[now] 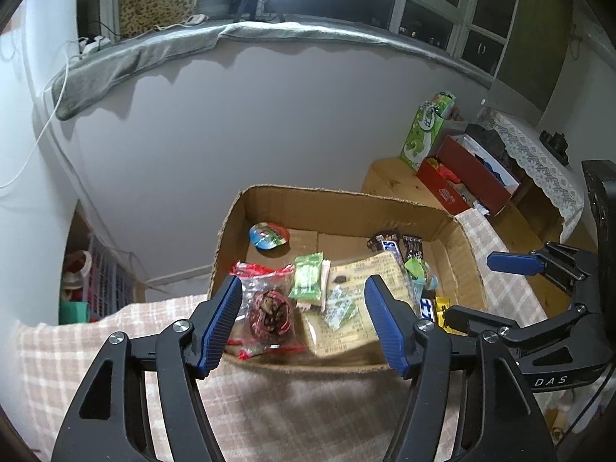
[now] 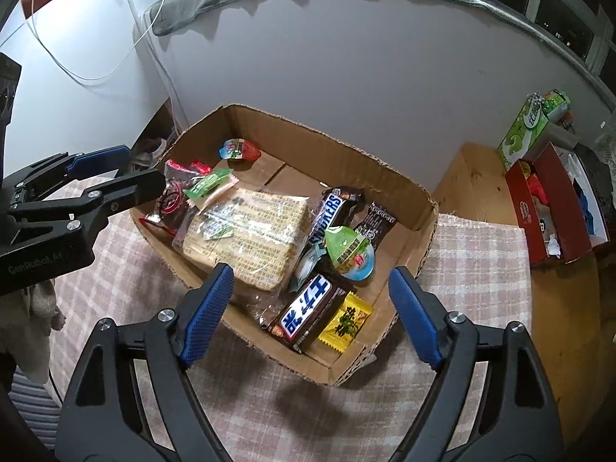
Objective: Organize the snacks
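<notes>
Your left gripper (image 1: 304, 323) and right gripper (image 2: 310, 317): both spread, empty, above shallow brown cardboard box (image 2: 419, 208). Inside lies large clear-wrapped cracker block (image 2: 250, 236): light, brittle, slippery film. Pinch it across short edges, gently.

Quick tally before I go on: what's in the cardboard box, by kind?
Snickers bars: 2
Dark brown bar: 1
Jelly cups: 2
Biscuit pack: 1
Clear red-printed bag: 1
Small green packets: 2
Yellow sachet: 1
Total: 10, leaving out one half-hidden pale item.
</notes>
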### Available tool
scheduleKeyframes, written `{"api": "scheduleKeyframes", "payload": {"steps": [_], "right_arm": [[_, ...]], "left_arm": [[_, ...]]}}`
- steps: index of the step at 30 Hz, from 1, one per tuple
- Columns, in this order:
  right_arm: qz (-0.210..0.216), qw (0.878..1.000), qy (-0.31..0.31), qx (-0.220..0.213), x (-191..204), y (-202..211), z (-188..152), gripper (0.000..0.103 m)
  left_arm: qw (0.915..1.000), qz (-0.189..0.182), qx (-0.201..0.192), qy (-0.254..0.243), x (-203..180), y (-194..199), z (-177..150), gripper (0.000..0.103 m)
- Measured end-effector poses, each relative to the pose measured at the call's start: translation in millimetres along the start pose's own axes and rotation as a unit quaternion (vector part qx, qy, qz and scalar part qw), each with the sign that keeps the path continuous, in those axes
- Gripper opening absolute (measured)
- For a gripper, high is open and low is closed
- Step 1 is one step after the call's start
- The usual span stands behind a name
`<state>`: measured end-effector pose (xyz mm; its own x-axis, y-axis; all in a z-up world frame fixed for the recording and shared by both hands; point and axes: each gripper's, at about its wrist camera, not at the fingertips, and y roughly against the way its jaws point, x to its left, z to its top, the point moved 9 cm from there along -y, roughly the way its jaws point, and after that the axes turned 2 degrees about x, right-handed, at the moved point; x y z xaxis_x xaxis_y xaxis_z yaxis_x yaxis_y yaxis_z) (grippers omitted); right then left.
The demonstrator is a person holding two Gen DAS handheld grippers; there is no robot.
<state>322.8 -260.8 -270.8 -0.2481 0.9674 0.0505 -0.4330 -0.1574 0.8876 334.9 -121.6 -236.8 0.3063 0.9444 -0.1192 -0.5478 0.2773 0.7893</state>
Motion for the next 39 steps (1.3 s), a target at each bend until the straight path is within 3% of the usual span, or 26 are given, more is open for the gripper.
{"api": "scheduleKeyframes", "payload": {"steps": [16,39], "right_arm": [[-0.013,1.000,-0.016,-0.009,6,51,-19,0.085],[-0.053,0.995,-0.041,-0.071,49,158,-47,0.085]], "left_arm": [[0.9994,0.010,-0.008,0.031,2,59,-16,0.066],[0.9962,0.021,-0.061,0.059,-9,166,-48,0.067]]}}
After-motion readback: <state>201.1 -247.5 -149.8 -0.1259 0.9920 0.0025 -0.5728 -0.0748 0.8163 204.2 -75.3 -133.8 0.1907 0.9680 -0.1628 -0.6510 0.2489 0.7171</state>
